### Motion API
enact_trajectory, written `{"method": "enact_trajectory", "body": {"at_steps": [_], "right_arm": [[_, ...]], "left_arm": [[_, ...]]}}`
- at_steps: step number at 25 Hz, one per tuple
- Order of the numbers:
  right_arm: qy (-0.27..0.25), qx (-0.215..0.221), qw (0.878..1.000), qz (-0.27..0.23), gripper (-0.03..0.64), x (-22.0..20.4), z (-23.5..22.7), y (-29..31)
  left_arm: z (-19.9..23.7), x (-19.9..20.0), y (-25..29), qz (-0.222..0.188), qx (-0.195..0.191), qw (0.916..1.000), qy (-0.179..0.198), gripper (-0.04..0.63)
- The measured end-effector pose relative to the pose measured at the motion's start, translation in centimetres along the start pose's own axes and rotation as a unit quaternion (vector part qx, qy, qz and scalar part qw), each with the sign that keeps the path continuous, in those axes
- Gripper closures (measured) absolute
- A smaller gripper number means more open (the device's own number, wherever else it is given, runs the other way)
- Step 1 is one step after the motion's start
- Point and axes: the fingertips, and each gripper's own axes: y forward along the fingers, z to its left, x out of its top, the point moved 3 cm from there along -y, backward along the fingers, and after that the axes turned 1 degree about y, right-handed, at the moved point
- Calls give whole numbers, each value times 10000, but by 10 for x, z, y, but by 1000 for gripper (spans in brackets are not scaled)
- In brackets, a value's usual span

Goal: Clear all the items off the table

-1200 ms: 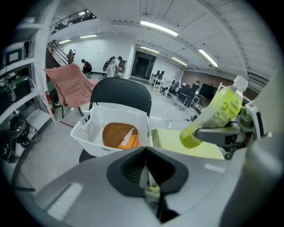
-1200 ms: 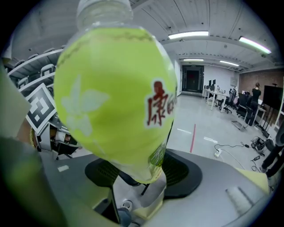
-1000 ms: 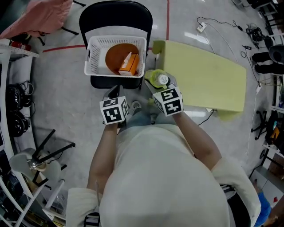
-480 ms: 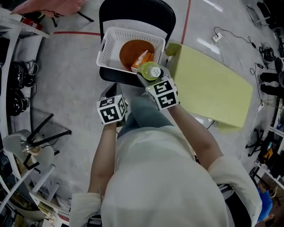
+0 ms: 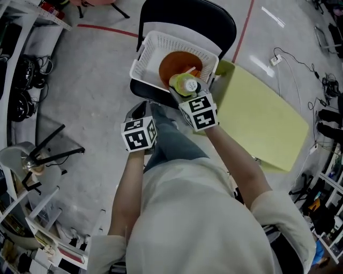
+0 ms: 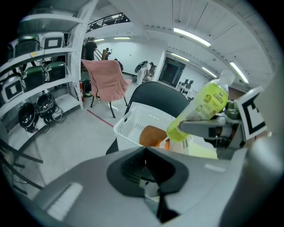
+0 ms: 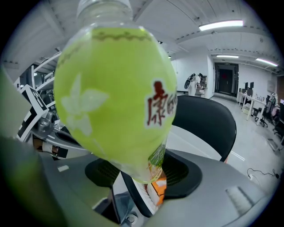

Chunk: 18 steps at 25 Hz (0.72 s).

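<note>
My right gripper [image 5: 188, 95] is shut on a green drink bottle [image 5: 184, 84], held tilted over the near rim of a white basket [image 5: 151, 49]. The basket stands on a black chair [image 5: 214, 16] and holds an orange plate [image 5: 172, 65] and an orange box [image 7: 158, 185]. In the right gripper view the bottle [image 7: 117, 93] fills most of the picture, its lower end between the jaws. My left gripper [image 5: 140, 115] hangs to the left, short of the chair. It is shut and empty, its jaws [image 6: 146, 148] meeting. The left gripper view shows the bottle [image 6: 202, 106] above the basket [image 6: 133, 126].
The yellow-green table [image 5: 262, 120] lies to the right of the chair, its top bare. Shelving with gear [image 5: 21, 32] lines the left side, and a black stand [image 5: 51, 152] rests on the floor at left. Cables [image 5: 284, 53] run along the floor at far right.
Both grippers have moved toward the chair. The bottle went from beside the table's corner to over the basket's near rim. The left gripper stays shut and empty.
</note>
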Motion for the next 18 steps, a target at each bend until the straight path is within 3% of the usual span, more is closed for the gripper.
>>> {"method": "enact_trajectory", "body": {"at_steps": [18], "right_arm": [[-246,440,9979,396,339,12,7,112]], "left_arm": [[54,29,67,306,22,9993,-223,586]]}}
